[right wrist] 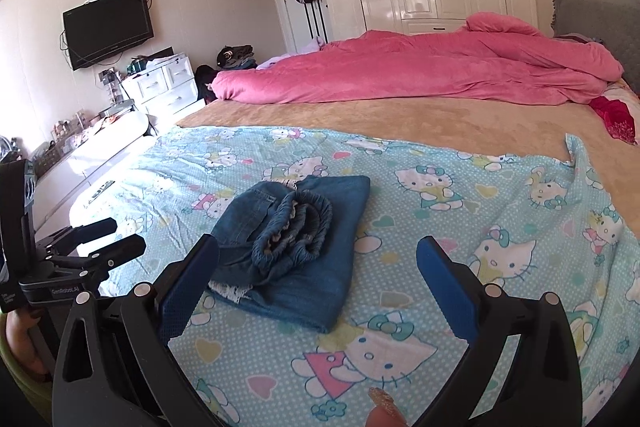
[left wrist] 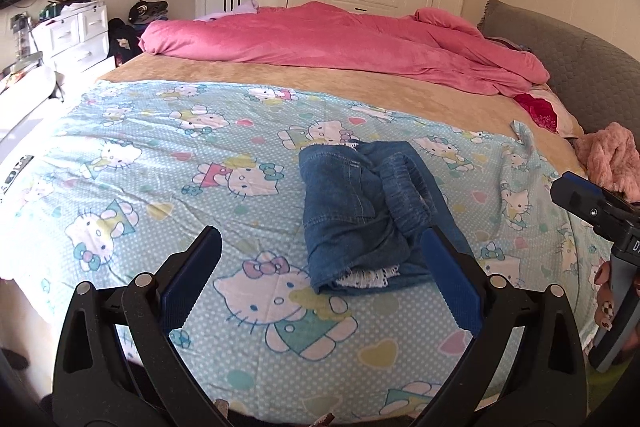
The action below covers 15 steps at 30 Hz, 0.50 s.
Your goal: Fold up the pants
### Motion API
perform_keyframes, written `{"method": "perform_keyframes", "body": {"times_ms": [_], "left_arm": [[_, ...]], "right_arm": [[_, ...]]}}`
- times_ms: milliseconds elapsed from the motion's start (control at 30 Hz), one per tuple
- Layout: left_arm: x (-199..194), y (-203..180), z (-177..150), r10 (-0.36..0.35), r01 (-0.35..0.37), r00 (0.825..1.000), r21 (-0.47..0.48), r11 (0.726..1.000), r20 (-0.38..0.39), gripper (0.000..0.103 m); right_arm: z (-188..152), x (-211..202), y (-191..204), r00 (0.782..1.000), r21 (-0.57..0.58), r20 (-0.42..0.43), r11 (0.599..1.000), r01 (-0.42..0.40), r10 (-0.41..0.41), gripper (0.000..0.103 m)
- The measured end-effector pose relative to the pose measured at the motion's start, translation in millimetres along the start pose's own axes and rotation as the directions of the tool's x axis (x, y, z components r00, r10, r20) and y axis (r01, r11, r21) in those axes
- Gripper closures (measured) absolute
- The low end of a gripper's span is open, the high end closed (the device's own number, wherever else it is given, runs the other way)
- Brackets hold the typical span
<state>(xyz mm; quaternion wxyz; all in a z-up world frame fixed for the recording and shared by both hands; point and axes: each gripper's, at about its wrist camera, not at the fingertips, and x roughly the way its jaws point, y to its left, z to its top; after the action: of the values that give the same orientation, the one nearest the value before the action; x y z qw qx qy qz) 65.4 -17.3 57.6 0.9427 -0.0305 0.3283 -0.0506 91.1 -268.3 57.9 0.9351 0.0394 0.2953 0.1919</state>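
Note:
The blue denim pants lie folded in a small bundle on the light blue Hello Kitty sheet, the elastic waistband bunched on top. In the right wrist view the pants lie left of centre on the same sheet. My left gripper is open and empty, held above the sheet just in front of the pants. My right gripper is open and empty, held above the pants' near right side. Each gripper shows in the other's view: the right gripper at the right edge, the left gripper at the left.
A pink duvet lies bunched across the far side of the bed, on a tan blanket. A grey headboard and a pink fluffy cloth are at right. White drawers and a wall TV stand left.

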Motion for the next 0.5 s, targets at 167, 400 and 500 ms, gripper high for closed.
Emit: {"method": "perform_keyframes", "body": {"times_ms": [167, 400, 500], "left_arm": [[-2.6, -0.2, -20.4, -0.026, 0.025, 0.999, -0.007, 1.000, -0.027, 0.009], [3.5, 0.9, -51.0, -0.034, 0.033, 0.995, -0.012, 0.999, -0.090, 0.009], [5.7, 2.5, -59.2, -0.042, 0.040, 0.994, -0.021, 0.999, -0.102, 0.009]], "right_arm": [[-21.5, -5.6, 11.2, 0.999, -0.036, -0.006, 0.998, 0.043, -0.043, 0.004], [-54.5, 0.8, 9.1, 0.995, -0.013, -0.063, 0.997, 0.073, -0.074, 0.005], [-66.8, 5.5, 9.6, 0.992, -0.012, -0.093, 0.996, 0.084, -0.085, 0.004]]}}
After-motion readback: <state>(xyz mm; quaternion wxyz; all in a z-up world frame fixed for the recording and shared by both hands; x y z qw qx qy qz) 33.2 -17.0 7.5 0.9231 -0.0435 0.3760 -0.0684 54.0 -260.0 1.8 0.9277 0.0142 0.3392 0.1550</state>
